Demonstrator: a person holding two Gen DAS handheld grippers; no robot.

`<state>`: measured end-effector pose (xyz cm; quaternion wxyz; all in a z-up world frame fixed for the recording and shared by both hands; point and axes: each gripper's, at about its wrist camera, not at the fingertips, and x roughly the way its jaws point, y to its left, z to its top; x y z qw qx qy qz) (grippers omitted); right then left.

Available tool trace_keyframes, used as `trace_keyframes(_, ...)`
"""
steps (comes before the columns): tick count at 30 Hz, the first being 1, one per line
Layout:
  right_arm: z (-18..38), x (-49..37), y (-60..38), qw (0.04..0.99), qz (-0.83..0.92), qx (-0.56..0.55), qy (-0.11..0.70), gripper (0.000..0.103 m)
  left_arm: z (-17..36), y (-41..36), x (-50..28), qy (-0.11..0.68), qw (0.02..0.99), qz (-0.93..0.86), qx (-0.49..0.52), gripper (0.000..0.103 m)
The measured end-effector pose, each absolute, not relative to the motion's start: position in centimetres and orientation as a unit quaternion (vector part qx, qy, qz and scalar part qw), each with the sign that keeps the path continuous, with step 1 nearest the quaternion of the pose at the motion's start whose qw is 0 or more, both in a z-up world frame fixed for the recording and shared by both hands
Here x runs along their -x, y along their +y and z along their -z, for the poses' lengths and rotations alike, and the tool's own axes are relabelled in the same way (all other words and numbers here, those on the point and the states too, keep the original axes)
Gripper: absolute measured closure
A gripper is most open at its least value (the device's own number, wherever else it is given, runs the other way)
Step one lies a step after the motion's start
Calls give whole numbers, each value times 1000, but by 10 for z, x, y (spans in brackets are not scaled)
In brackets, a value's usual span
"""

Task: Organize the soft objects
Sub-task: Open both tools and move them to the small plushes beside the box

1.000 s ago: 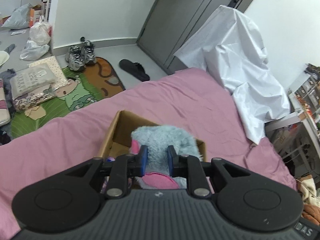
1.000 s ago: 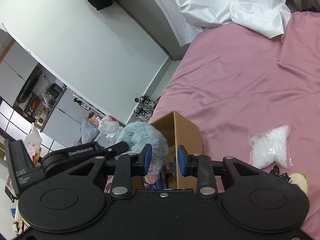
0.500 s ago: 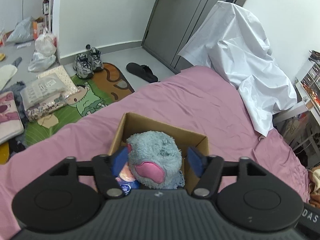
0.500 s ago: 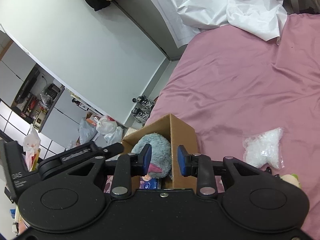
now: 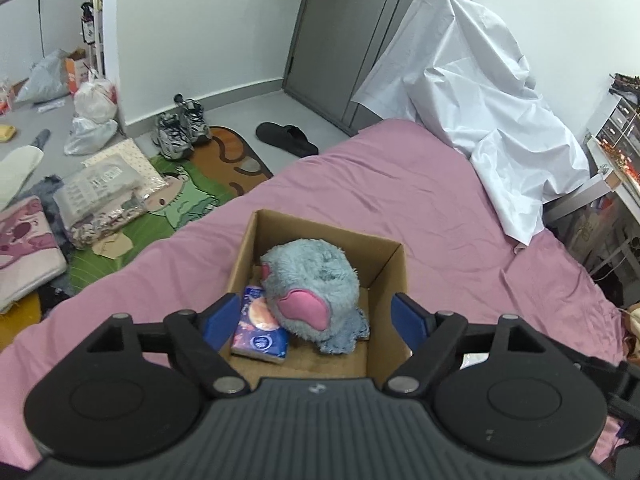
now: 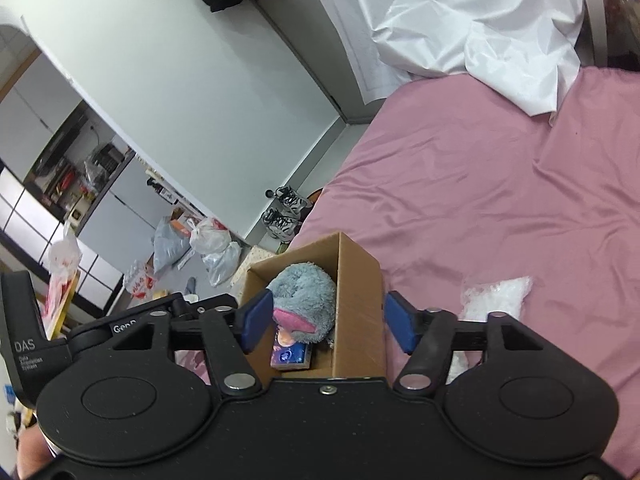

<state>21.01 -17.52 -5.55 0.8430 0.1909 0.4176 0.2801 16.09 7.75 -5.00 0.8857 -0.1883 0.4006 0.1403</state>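
Observation:
A fluffy grey-blue plush with pink ears (image 5: 310, 280) (image 6: 306, 300) lies inside an open cardboard box (image 5: 384, 256) (image 6: 358, 300) on the pink bed. Beside it in the box lies a blue tissue pack (image 5: 260, 330) (image 6: 290, 354). My left gripper (image 5: 312, 318) hangs above the box, its jaws opening wide, and nothing touches its blue pads. My right gripper (image 6: 326, 318) also hovers over the box with its jaws opening and nothing held. The left gripper's body (image 6: 132, 320) shows at the left of the right wrist view.
A clear plastic bag of white stuffing (image 6: 496, 294) lies on the pink sheet (image 5: 400, 188) right of the box. A white sheet (image 5: 472, 92) drapes over furniture at the bed's far end. Shoes (image 5: 182, 128), a slipper (image 5: 286, 138), bags and packages clutter the floor to the left.
The left gripper let go of the plush, which dropped into the box, then it lifted away with jaws spreading. The right gripper's jaws also opened wide and it rose.

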Motion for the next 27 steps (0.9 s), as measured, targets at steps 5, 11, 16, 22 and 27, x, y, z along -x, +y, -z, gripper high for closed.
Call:
trace_keyframes(5,50,-207,-191,846,-278,-183,416,22,41,66,-153,408,887,-141,165,17)
trace_keyframes(11,42,-205,-210,844,-284,-180,419,14,34,51,-145,422,882,-147,153,9)
trace_keyframes(16,37,-203,-224,841,-290,-181,420,9,25,36,-139,419,885,-145,143,2)
trace_keyframes(22,27,-196,-239,835,-317,-174,415,0,17,15,-133,419,888,-130,138,0)
trace_keyframes(27,29,-196,-252,830,-317,-180,422,0,13,1,-130,418,890,-120,136,0)
